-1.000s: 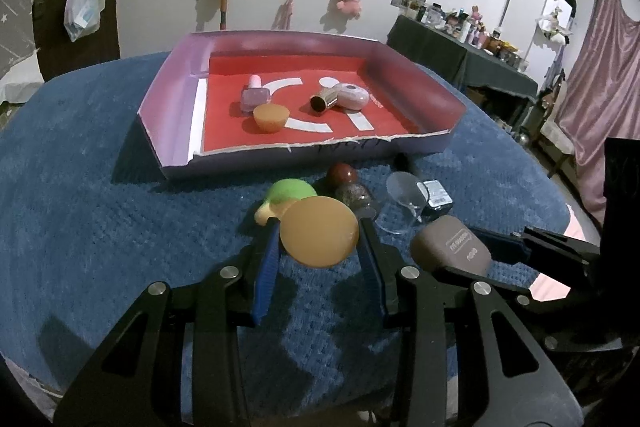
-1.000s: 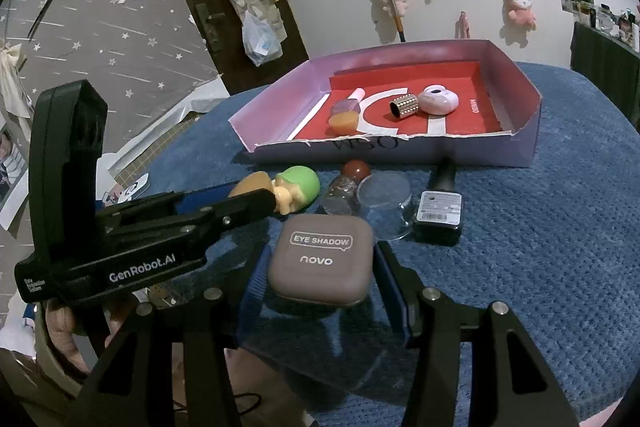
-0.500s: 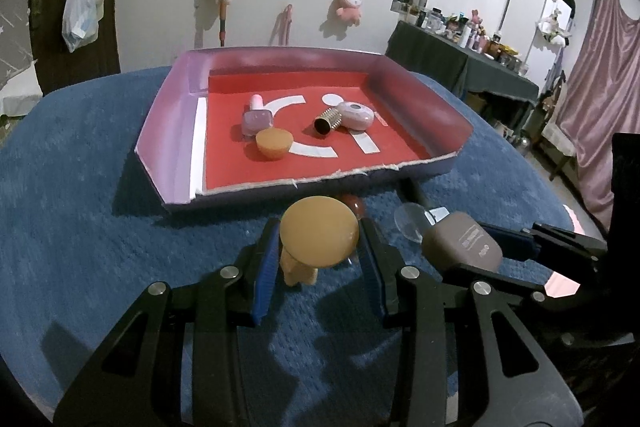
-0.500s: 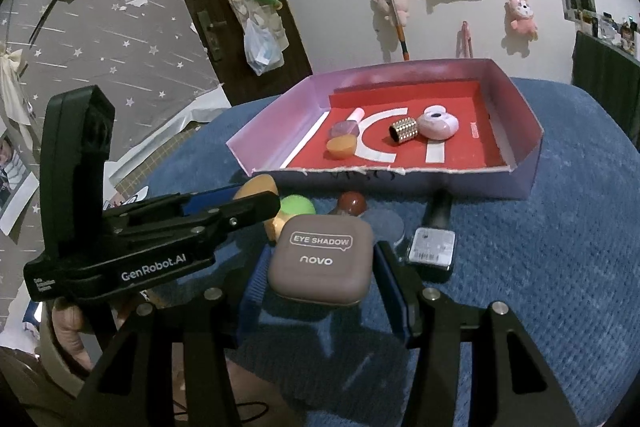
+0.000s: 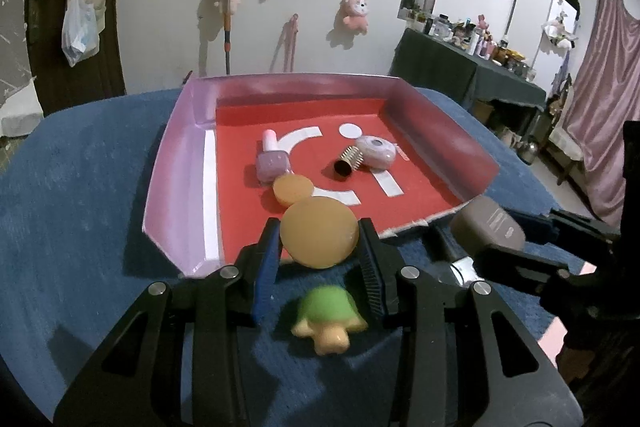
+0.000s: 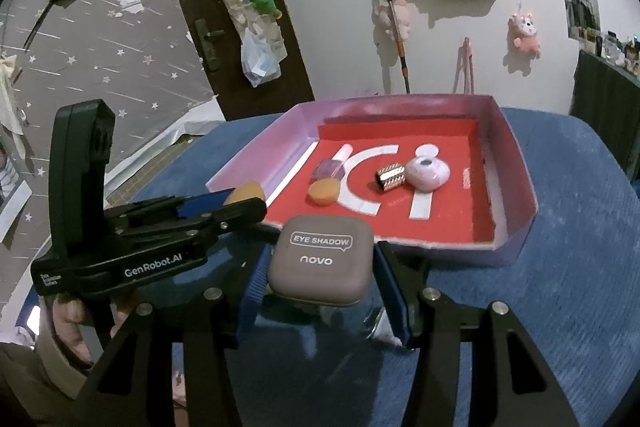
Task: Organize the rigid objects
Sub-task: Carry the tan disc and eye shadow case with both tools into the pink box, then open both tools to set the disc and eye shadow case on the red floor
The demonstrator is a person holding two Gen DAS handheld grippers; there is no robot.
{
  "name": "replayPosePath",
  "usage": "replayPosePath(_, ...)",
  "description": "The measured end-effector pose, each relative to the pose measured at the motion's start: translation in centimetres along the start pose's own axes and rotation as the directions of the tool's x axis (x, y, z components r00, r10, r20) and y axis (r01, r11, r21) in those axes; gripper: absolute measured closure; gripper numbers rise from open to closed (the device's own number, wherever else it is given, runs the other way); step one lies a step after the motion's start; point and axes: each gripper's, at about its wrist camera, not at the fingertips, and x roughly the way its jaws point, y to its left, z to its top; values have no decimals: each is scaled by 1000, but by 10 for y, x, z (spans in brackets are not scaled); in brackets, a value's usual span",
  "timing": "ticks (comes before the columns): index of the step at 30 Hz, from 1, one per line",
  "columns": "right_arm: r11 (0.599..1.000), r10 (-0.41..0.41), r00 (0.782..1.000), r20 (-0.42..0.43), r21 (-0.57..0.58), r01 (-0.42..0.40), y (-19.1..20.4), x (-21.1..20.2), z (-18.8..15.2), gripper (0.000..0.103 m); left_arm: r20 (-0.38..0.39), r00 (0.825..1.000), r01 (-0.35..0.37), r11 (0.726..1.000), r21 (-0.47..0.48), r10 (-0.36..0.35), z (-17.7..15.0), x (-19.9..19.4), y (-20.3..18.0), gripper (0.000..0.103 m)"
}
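Right wrist | right hand-held gripper clamps compact lettered "EYE SHADOW novo"; left hand-held gripper grips orange disc

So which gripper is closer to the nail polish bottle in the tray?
Left. The left gripper, holding an orange disc, is just short of the nail polish bottle; the right gripper sits off to the side.
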Motion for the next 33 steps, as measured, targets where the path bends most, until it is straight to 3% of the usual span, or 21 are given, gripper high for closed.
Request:
replayPosePath(16,998,-58,998,-31,-17,57,-25,30,30,47,-80,997,18,1000,1,-18,12,38,9,67)
replayPosePath(23,996,-92,990,-108,-18,91,-41,56,39,47,-156,986,61,998,-31,-65,14,63,17,67)
replayPosePath(33,994,-106,977,-186,1,108,-56,87,39,47,-210,975,64,997,-46,-73,13,88,21,67)
